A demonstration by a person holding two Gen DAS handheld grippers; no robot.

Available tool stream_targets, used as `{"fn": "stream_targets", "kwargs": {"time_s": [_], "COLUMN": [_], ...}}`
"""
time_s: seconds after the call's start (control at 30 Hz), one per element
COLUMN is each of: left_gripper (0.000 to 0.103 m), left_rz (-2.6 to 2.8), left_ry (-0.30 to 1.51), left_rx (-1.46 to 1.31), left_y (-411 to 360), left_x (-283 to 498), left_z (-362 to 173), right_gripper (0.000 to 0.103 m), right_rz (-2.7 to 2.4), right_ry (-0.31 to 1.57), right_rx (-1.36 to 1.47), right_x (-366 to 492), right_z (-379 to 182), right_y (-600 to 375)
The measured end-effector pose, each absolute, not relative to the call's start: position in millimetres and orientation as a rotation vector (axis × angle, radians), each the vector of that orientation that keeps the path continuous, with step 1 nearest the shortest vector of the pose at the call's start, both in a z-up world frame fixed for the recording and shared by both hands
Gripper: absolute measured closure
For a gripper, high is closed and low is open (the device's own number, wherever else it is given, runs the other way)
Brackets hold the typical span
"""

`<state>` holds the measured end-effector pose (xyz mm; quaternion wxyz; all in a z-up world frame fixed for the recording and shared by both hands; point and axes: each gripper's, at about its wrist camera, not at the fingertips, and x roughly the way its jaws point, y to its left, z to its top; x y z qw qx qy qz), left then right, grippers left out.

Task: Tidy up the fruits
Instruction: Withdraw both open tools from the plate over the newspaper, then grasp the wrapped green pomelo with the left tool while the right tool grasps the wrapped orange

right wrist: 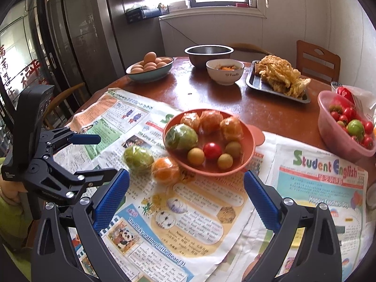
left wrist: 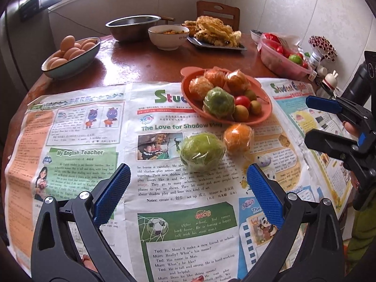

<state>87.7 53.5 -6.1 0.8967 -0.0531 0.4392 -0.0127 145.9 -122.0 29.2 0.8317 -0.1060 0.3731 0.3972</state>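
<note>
A kitchen corner with pale walls and a bright window holds a round reddish-brown wooden tabletop (left wrist: 131, 56), its near half covered by colourful sheets of English-language student newspaper (left wrist: 77, 141).

Ahead of both tools, on the newspaper, sits a shallow orange-red plastic bowl with a small side handle (right wrist: 249, 162). It holds three plastic-wrapped oranges, one wrapped green fruit, a small red tomato and three small yellow-green round fruits.

Two fruits lie loose on the newspaper, just beside the bowl's near rim and touching each other: a round green fruit wrapped in clear plastic film (left wrist: 201, 152) and a smaller round orange wrapped in clear plastic film (left wrist: 238, 139).

The left tool (left wrist: 188, 195), with black arms and blue ridged pads, is spread wide and empty. The green fruit lies straight ahead of its gap, close to the fingertips, with the orange just beyond and to the right.

The right tool (right wrist: 186, 198) is also spread wide and empty. From it, the orange (right wrist: 165, 169) lies ahead, slightly left of centre, and the green fruit (right wrist: 138, 158) farther left.

Judging by this, the left tool is nearer and better lined up with the green fruit; both loose fruits are roughly round, so grip direction matters little.
</note>
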Motion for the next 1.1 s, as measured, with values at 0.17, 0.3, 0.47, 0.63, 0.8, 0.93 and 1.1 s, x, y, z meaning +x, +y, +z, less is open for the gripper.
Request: {"fn": "stream_targets", "kwargs": {"time_s": [0.17,0.3,0.47,0.63,0.8,0.93,1.1], "left_gripper": [0.015,0.029,0.037,0.054,0.069,0.069,0.07], "left_rz": [-0.05,-0.069,-0.097,-0.119,-0.124,-0.125,-0.128], "left_ry": [0.924,0.941,0.959,0.954,0.963,0.968,0.965], "left_rx": [-0.104,-0.086,-0.092,-0.101,-0.092,-0.086,-0.104], "left_y": [54,54,53,55,60,65,72], "left_x": [98,107,120,128,130,126,121], "left_z": [-18,-27,-35,-35,-35,-34,-34], "right_gripper": [0.006,0.006,0.006,0.006,0.007,0.02,0.037], "right_rz": [0.825,0.814,0.802,0.808,0.834,0.865,0.883], "right_ry": [0.827,0.848,0.875,0.894,0.92,0.951,0.978], "right_rx": [-0.217,-0.212,-0.203,-0.204,-0.195,-0.193,-0.177], "right_x": [144,144,149,156,162,166,170], "right_z": [15,7,-1,-8,-16,-24,-33], "right_y": [-125,-125,-125,-117,-104,-89,-72]}}
